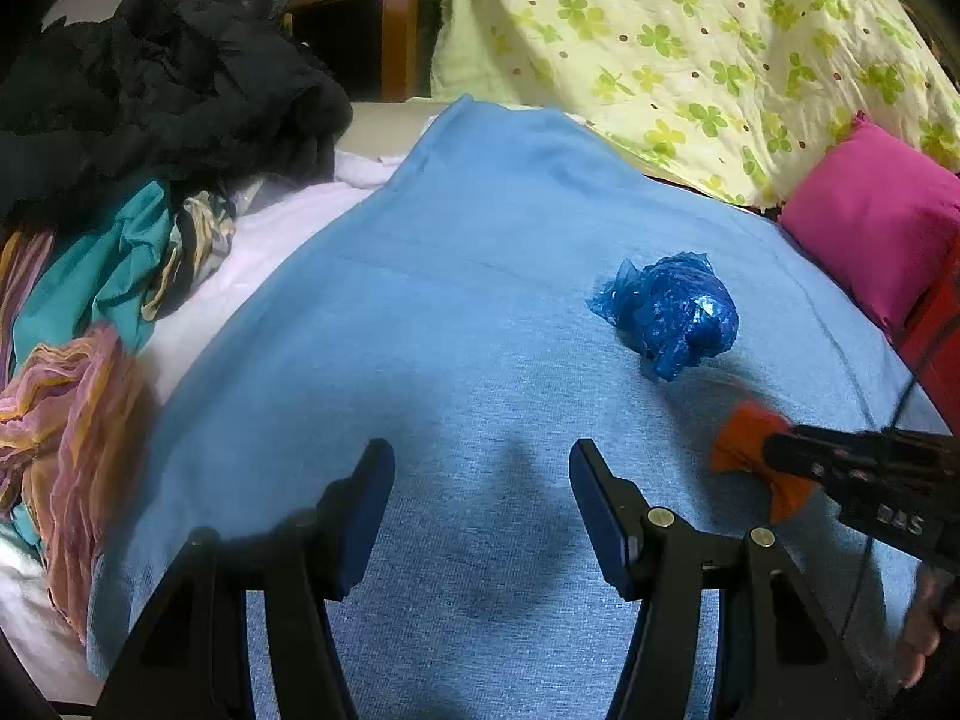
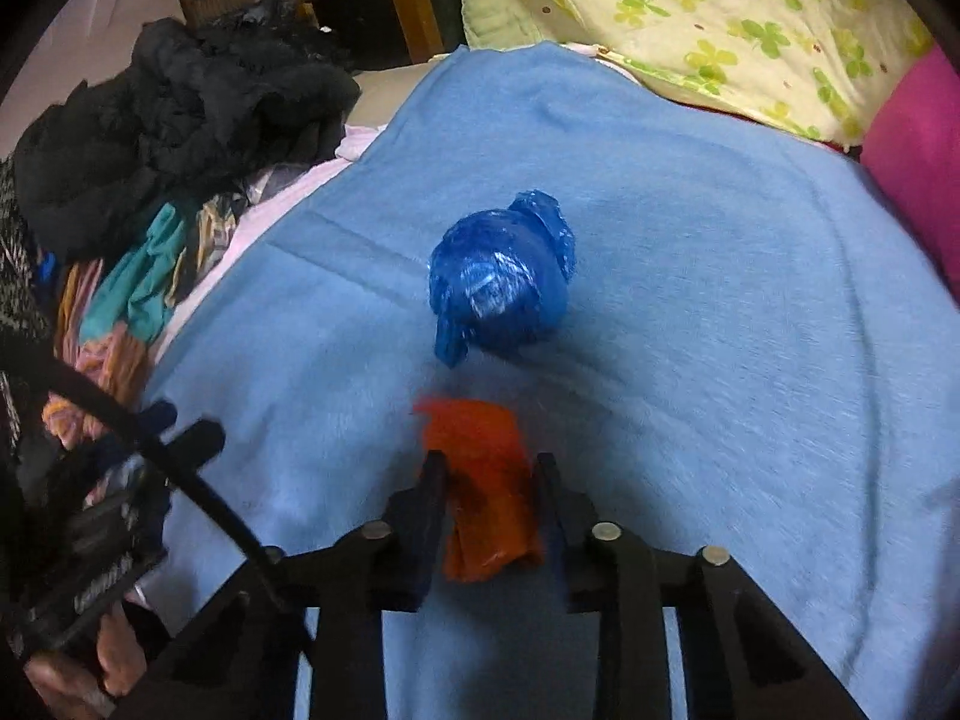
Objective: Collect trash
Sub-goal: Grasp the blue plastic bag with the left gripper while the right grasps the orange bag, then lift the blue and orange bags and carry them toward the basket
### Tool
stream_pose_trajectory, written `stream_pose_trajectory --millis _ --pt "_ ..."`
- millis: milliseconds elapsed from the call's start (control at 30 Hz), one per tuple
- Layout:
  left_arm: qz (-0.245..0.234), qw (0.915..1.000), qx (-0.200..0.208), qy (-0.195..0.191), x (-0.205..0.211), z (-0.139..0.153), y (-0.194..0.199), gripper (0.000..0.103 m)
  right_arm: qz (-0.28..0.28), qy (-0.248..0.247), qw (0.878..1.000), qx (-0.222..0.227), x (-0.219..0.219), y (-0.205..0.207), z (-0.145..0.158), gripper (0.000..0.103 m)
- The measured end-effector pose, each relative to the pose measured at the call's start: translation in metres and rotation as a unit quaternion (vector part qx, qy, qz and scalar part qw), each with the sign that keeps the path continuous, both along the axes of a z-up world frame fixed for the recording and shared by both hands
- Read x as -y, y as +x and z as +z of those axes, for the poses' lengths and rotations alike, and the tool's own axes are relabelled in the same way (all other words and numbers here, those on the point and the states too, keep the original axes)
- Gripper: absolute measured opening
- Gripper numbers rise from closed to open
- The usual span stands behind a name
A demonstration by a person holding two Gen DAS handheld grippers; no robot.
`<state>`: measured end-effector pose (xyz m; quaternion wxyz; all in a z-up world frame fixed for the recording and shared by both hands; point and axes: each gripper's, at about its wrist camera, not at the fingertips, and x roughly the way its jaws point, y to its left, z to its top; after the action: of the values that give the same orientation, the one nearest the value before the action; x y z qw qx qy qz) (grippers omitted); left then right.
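Note:
A crumpled blue plastic bag [image 1: 669, 312] lies on a light blue cloth [image 1: 468, 300] spread over a bed; in the right wrist view the bag [image 2: 501, 282] sits just ahead of my right gripper. My right gripper [image 2: 489, 465] is shut on a crumpled orange piece of trash [image 2: 486, 480] held just above the cloth [image 2: 720, 360]. It shows in the left wrist view [image 1: 774, 450] at the right edge with the orange trash [image 1: 750, 444]. My left gripper [image 1: 483, 456] is open and empty over the cloth, left of the bag.
A pile of black clothes [image 1: 162, 78] and coloured garments [image 1: 90, 312] lies along the left. A clover-print sheet [image 1: 690, 42] and a pink pillow [image 1: 870, 228] are at the back right. A wooden cabinet [image 1: 372, 6] stands behind.

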<state>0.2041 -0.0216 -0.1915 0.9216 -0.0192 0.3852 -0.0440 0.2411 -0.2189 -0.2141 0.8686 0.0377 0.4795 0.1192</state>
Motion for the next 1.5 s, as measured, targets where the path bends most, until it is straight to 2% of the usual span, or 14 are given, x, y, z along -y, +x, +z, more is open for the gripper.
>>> stream_pose_trajectory --millis 200,433,600,733,767,800,833,867,967,1033,1067,1167,1300,1500 --pt "-0.026 0.9996 0.014 0.003 0.018 0.003 0.001 0.061 -0.027 0.013 0.999 -0.013 0.037 -0.023 0.008 0.027" --pt "-0.089 0.9948 0.030 -0.040 0.061 0.015 0.027 0.062 -0.066 0.043 0.997 -0.010 0.092 -0.045 0.018 0.027" --pt "-0.105 0.9915 0.039 -0.067 0.087 0.021 0.057 0.069 -0.072 0.074 0.995 -0.014 0.115 -0.054 0.017 0.027" --pt "-0.098 0.9928 0.034 -0.060 0.101 0.017 0.082 0.077 -0.056 0.107 0.993 0.004 0.116 -0.056 0.022 0.030" --pt "-0.101 0.9928 0.021 -0.061 0.105 0.012 0.089 0.077 -0.049 0.110 0.993 0.007 0.112 -0.055 0.022 0.037" --pt "-0.097 0.9934 0.012 -0.060 0.107 0.008 0.095 0.077 -0.045 0.111 0.993 0.008 0.109 -0.054 0.021 0.060" --pt "-0.094 0.9939 0.003 -0.058 0.109 0.004 0.099 0.077 -0.040 0.109 0.993 0.013 0.104 -0.053 0.021 0.072" --pt "-0.091 0.9944 -0.005 -0.053 0.109 0.001 0.101 0.077 -0.035 0.106 0.994 0.021 0.098 -0.052 0.022 0.078" --pt "-0.089 0.9942 -0.018 -0.057 0.108 -0.005 0.105 0.074 -0.013 0.083 0.996 0.025 0.075 -0.044 0.019 0.076" --pt "-0.095 0.9931 -0.020 -0.065 0.106 -0.006 0.106 0.058 -0.006 0.070 0.997 0.023 0.063 -0.039 0.014 0.076" --pt "-0.098 0.9927 -0.022 -0.067 0.105 -0.007 0.107 0.055 -0.004 0.057 0.998 0.021 0.055 -0.035 0.010 0.072" --pt "-0.099 0.9915 -0.027 -0.080 0.099 -0.010 0.108 0.050 -0.004 0.028 1.000 -0.008 0.042 -0.021 -0.007 0.041" --pt "-0.096 0.9914 -0.018 -0.086 0.090 -0.003 0.102 0.044 0.005 0.002 1.000 -0.004 0.030 -0.024 -0.009 0.038" --pt "-0.082 0.9928 0.017 -0.085 0.077 0.016 0.078 0.044 -0.018 0.028 0.999 0.029 0.046 -0.041 0.017 0.037"
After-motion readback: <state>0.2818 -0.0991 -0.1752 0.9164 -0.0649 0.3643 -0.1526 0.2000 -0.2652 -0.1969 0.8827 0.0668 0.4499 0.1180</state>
